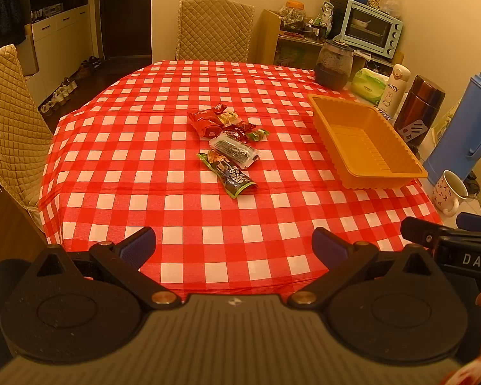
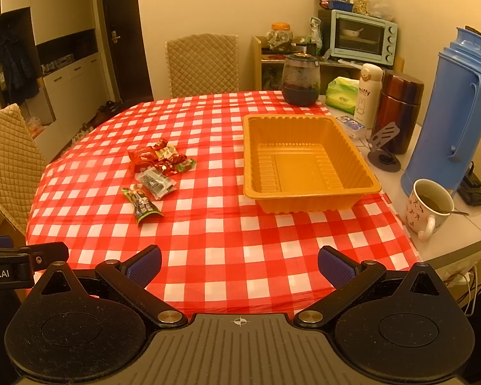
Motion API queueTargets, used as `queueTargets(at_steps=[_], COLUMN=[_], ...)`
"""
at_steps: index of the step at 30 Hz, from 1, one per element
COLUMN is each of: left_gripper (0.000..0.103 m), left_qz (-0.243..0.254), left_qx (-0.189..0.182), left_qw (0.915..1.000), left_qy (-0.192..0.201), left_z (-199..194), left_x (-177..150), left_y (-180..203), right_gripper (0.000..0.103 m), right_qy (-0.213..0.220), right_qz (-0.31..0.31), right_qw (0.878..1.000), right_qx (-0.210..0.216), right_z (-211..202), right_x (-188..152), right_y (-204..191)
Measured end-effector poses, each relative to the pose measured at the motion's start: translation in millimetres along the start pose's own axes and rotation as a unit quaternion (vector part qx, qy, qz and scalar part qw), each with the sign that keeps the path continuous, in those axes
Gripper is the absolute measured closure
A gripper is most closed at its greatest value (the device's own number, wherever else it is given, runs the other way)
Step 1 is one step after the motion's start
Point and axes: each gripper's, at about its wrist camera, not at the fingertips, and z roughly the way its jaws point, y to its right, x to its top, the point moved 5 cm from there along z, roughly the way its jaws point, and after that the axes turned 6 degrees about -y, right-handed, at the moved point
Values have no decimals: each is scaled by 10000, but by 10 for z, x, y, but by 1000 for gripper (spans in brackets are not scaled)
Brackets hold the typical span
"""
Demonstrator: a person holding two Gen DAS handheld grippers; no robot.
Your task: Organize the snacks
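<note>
Both my grippers are spread wide with nothing in them, left gripper [image 1: 234, 247] and right gripper [image 2: 239, 264] hanging over the near edge of the checkered tablecloth [image 2: 227, 250]. The snack packets [image 1: 228, 142] sit in a loose pile mid-table, well apart from the orange tray [image 2: 304, 189] off to their right, no snacks in it.

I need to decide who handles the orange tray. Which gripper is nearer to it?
Right. The right gripper faces the orange tray almost head-on, while the left gripper sits farther to the tray's left, facing the snack pile. Both jaws are open.
</note>
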Motion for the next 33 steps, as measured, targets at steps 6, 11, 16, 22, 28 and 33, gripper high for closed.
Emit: queueTargets(at_steps=[6,11,16,22,28,33], left_gripper=[0,0,0,0,0,0], left_qz=[3,-1,-6,-4,-3,-3], left_qx=[6,3,-2,-2,-8,-13], left_qw=[10000,10000,10000,10000,10000,10000], left_qy=[11,7,13,12,14,15], left_z=[4,0,-2,-3,-4,-3], left_x=[5,6,16,15,12,13], left_y=[6,-3,-2,-4,-6,-4], right_gripper=[0,0,0,0,0,0], right_qy=[-4,1,10,13,14,19], right_qz=[1,2,29,32,30,36], right_qw=[10000,10000,10000,10000,10000,10000], right_qx=[-2,-1,-13,-13,-9,-14], right_z=[-3,-8,-2,-5,-6,-8], right_x=[3,0,19,16,14,14], right_y=[-3,-6,17,16,16,21])
